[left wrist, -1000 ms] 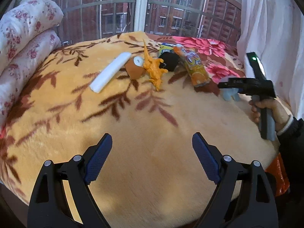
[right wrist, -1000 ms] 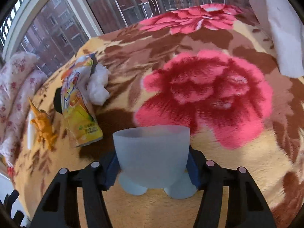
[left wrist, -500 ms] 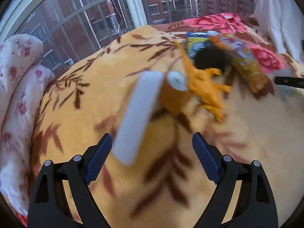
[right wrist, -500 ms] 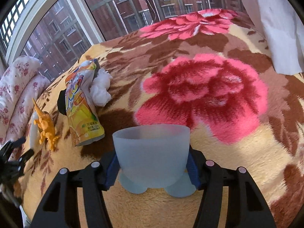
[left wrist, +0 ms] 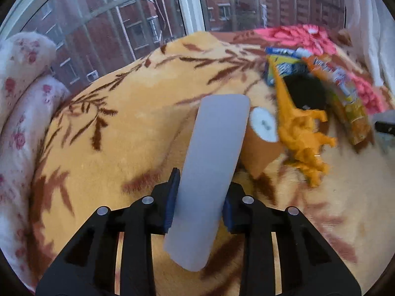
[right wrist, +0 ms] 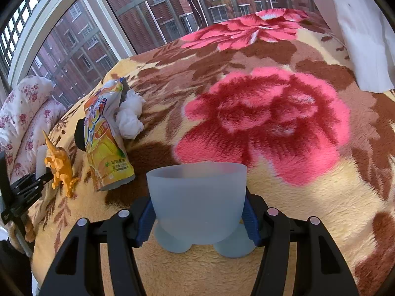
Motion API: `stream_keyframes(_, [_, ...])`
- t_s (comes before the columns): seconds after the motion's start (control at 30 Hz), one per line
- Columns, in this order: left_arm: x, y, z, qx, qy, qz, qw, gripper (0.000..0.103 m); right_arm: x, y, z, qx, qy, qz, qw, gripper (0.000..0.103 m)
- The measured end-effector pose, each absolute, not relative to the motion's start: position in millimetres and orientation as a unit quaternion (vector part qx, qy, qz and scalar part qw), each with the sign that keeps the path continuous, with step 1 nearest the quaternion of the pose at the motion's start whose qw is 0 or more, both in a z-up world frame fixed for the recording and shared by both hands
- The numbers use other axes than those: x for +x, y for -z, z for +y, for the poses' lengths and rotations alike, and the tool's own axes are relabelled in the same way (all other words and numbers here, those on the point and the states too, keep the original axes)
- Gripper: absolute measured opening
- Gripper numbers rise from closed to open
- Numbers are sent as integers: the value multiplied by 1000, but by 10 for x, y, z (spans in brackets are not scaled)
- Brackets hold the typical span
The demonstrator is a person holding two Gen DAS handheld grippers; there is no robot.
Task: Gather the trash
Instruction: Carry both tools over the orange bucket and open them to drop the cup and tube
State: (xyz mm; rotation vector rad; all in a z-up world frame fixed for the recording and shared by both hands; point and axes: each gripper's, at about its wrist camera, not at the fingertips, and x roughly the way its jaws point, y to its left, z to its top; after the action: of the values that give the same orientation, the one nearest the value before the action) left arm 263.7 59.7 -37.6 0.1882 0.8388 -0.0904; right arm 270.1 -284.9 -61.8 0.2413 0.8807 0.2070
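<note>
You are working over a bed covered by a plush blanket (right wrist: 308, 197) in yellow, brown and pink flowers, with a window (right wrist: 153, 19) behind it and flowered pillows (left wrist: 22, 93) stacked at the left edge. A white curtain (right wrist: 358, 29) hangs at the far right.

Your right gripper (right wrist: 198, 218) has its jaws closed against both sides of a frosted pale-blue cup (right wrist: 197, 197), which stands upright on its small feet on the blanket. Your left gripper (left wrist: 198, 204) has its jaws drawn in tight on a long white foam bar (left wrist: 212, 167); the bar runs forward between the fingers and angles up and away from you.

The trash lies in a loose cluster on the blanket ahead of the bar and to its right. An orange-and-yellow drink pouch (right wrist: 106, 143) lies flat, with a crumpled white tissue (right wrist: 130, 116) touching its far side. Just beside the pouch sits a black round thing (left wrist: 306, 93), too blurred to name, and a blue-and-yellow packet (left wrist: 279, 66) behind it. An orange toy dinosaur (left wrist: 301, 133) stands near these, against a brown paper cup (left wrist: 261, 143) lying on its side close to the bar.
</note>
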Motion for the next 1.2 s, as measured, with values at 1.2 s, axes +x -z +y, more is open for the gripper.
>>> stream_keyframes(1.2, [-313, -100, -285, -22, 98, 372, 923, 29, -344, -199, -2183, 25, -267, 324, 907, 59])
